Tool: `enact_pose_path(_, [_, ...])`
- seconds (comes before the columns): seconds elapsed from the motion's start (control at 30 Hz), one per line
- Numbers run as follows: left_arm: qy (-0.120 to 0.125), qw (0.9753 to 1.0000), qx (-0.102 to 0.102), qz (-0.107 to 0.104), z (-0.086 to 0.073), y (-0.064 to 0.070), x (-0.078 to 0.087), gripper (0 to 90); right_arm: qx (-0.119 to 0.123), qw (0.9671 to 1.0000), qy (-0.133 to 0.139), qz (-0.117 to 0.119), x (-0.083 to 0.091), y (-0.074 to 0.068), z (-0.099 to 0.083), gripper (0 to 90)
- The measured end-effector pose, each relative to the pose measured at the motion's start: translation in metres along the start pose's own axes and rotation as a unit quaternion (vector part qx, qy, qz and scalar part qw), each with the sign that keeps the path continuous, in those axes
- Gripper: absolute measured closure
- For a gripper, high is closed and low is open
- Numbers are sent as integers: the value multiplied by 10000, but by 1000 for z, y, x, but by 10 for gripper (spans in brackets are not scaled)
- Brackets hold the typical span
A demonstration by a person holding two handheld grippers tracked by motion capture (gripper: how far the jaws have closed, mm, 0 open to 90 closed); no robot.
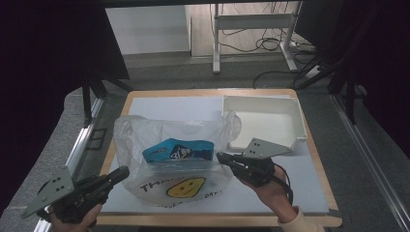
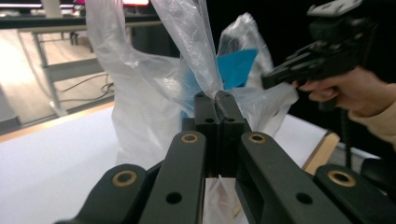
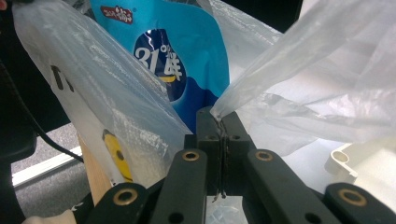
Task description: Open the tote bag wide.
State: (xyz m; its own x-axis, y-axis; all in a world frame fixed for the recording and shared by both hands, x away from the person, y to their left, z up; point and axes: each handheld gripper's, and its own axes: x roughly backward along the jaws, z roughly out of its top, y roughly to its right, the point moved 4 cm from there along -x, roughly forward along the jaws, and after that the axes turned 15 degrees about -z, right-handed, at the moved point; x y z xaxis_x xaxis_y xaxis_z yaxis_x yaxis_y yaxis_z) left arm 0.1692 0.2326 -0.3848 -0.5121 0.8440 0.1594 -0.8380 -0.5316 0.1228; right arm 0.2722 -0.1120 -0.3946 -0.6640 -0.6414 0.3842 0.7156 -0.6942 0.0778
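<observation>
A clear plastic bag (image 1: 179,154) with a yellow smiley face and black lettering is held up over the white mat. Inside it lies a blue snack pouch (image 1: 178,151), also seen as the blue pouch (image 3: 177,60) in the right gripper view. My left gripper (image 1: 124,171) is shut on the bag's left edge; its jaws pinch the plastic film (image 2: 196,51). My right gripper (image 1: 220,157) is shut on the bag's right edge, with film (image 3: 280,60) rising from its closed jaws. The other hand's gripper (image 2: 322,60) shows at upper right in the left gripper view.
A white shallow tray (image 1: 296,118) stands at the table's back right, close behind my right gripper. The white mat (image 1: 174,104) covers the wooden tabletop (image 1: 319,159). A metal frame (image 1: 251,21) and cables lie on the floor beyond.
</observation>
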Motion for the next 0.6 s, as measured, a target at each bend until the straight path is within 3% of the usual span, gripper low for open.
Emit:
enact_pose_path(0.2, [-171,9992,365,78,-16,-18,-8,900,27,9999,-98,52,-7,-3,-4,880])
enact_pose_path(0.6, [-560,9958,702,152,-42,-39,-29,900,7,9994,-330,116,-21,-3,-17,880])
